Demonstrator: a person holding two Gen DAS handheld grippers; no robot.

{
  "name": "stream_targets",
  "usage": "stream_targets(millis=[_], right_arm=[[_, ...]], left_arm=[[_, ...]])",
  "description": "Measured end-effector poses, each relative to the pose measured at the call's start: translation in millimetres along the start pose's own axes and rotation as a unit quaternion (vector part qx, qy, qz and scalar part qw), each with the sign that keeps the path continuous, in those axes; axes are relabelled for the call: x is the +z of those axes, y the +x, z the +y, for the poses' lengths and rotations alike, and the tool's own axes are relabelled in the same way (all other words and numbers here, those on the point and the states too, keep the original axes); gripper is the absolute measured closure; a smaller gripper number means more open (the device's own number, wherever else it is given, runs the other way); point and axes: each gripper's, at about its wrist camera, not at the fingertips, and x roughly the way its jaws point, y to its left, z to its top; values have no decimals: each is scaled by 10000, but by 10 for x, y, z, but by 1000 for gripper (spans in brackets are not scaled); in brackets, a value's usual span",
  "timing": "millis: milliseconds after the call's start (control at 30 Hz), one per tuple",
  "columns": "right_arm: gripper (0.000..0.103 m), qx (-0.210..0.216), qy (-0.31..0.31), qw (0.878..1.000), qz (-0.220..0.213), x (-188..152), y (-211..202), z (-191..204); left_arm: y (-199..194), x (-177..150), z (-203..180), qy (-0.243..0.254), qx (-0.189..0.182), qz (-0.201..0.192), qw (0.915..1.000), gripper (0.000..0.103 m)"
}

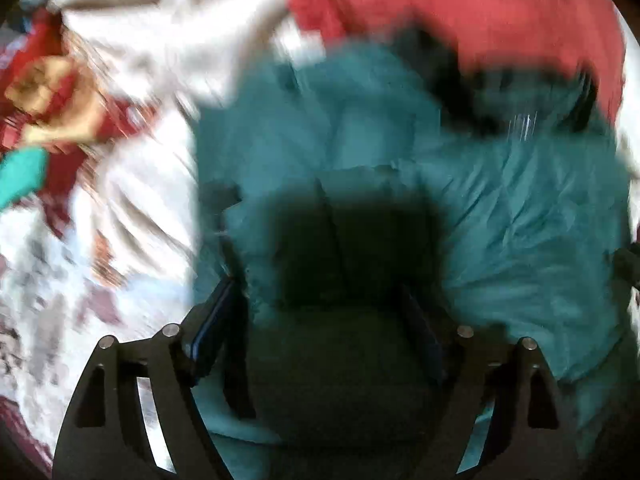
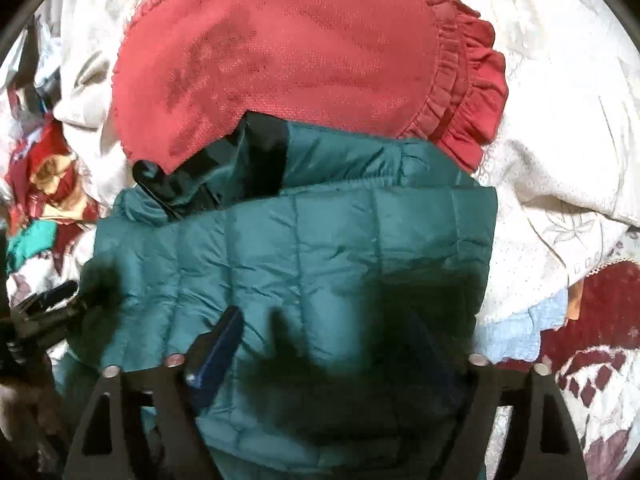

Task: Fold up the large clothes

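Observation:
A teal quilted puffer jacket (image 2: 320, 232) lies folded on the bed, its black-lined collar (image 2: 256, 160) turned up at the far edge. It fills the blurred left wrist view (image 1: 400, 184) too. My left gripper (image 1: 324, 300) is wide open just above the jacket, with nothing between its fingers. My right gripper (image 2: 328, 336) is wide open over the jacket's near part, empty, and casts a dark shadow on it. The left gripper shows at the left edge of the right wrist view (image 2: 44, 312), beside the jacket's left side.
A red round cushion with a frilled edge (image 2: 288, 56) lies just beyond the jacket. White cloth (image 2: 560, 100) and a white bedspread with dark red pattern (image 2: 592, 364) surround it. Colourful clothes (image 2: 40, 192) are heaped at the left.

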Motion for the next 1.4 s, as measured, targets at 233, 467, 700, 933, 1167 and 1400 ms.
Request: stream_targets(millis=[233,467,700,933,1167,1400], right_arm=[[13,54,345,9988,342,-13,-57,-158],[13,-89,740,9971,116,-666,-1117,-723],[13,158,956,9932,640,-1740,-1601,-1301],[13,912,1435,9822,805,-2283,-1487,-1337],[11,1538,894,9828,505,-2354,-1557,-984],[11,1457,773,9850,512,-2431,-1485,-963]], left_arm=[[-455,87,346,-426,11,-465,9980,20],[-962,-310,718,-702,29,-475,9964,20],[-1538,-1021,1090,-861,60,-770,9933,20],[-1861,-1608,1425,-1214,-108,-601,9907,20],[-1580,-2133,1427,-1102,-793,-402,9899,20],[-1497,-2270,1058,-620,-1599,-327,9846,20]])
